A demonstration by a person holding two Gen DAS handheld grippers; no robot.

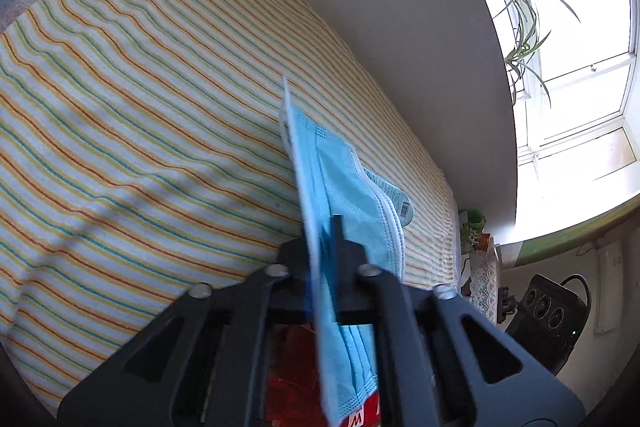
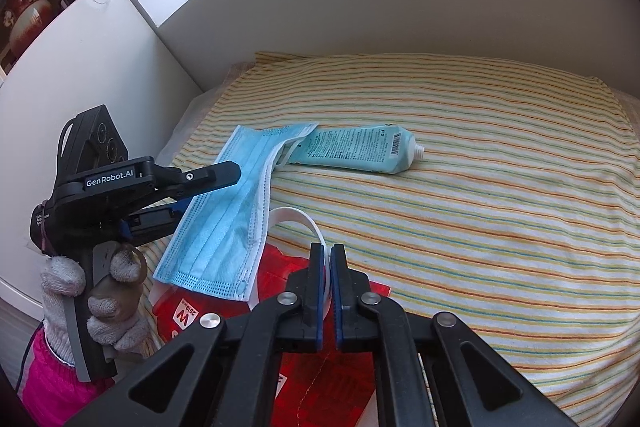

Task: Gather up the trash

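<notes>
My left gripper (image 2: pixel 224 173) jaws clamped on blue mask (image 2: pixel 224 211); right gripper (image 2: pixel 326 259) jaws pinching white handle (image 2: pixel 298 217) of red bag (image 2: pixel 320 379); tube (image 2: pixel 356 149) on striped bed (image 2: pixel 500 211).

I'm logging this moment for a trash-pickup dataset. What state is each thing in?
Left claw: shut on the face mask.
Face mask: lifted off the bed, hanging over the red bag.
Right claw: shut on the white handle of the red bag.
Red bag: held up by its handle at the bed edge.
Tube: lying on the striped bedcover, cap off.
</notes>
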